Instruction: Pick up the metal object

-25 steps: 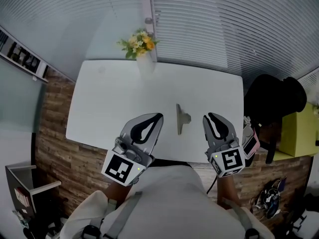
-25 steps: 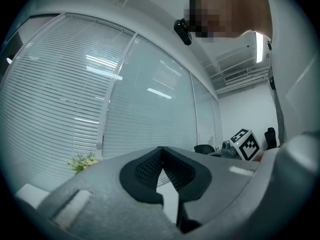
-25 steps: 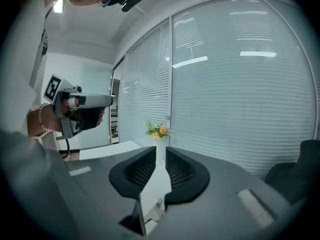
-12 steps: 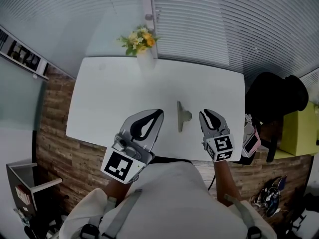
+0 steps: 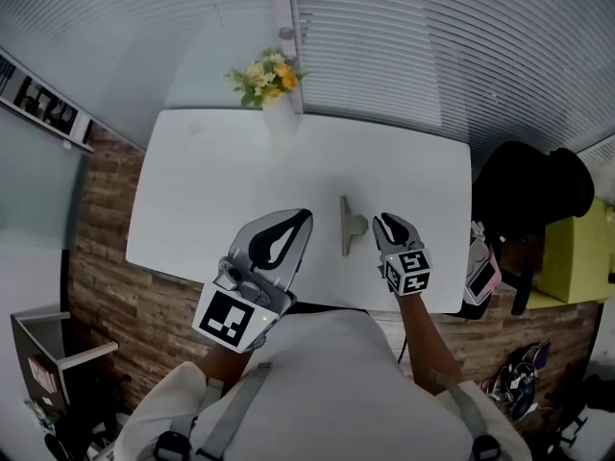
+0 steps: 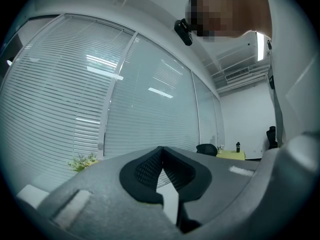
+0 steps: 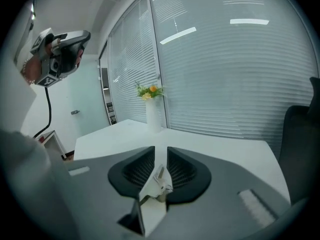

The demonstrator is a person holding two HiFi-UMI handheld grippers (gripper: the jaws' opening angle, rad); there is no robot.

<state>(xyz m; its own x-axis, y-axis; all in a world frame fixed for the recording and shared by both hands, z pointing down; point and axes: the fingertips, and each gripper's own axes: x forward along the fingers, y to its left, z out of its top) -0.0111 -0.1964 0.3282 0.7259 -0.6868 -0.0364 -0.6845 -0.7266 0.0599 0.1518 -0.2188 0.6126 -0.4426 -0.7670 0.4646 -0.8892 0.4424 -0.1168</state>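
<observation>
The metal object, a grey bracket with a long flat strip and a short tab, lies on the white table near its front edge. My right gripper hovers just right of it, apart from it. In the right gripper view the jaws are opening, and the metal object shows through the gap with no pad pressing on it. My left gripper hangs to the left of the object, tips together and holding nothing. The left gripper view shows its tips meeting, pointed up at the blinds.
A white vase of yellow flowers stands at the table's far edge, also seen in the right gripper view. A black chair and a yellow-green cabinet sit right of the table. Window blinds run behind.
My right gripper has moved left and forward toward the metal object and now sits close beside it. The left gripper has barely shifted. The object has not moved.
</observation>
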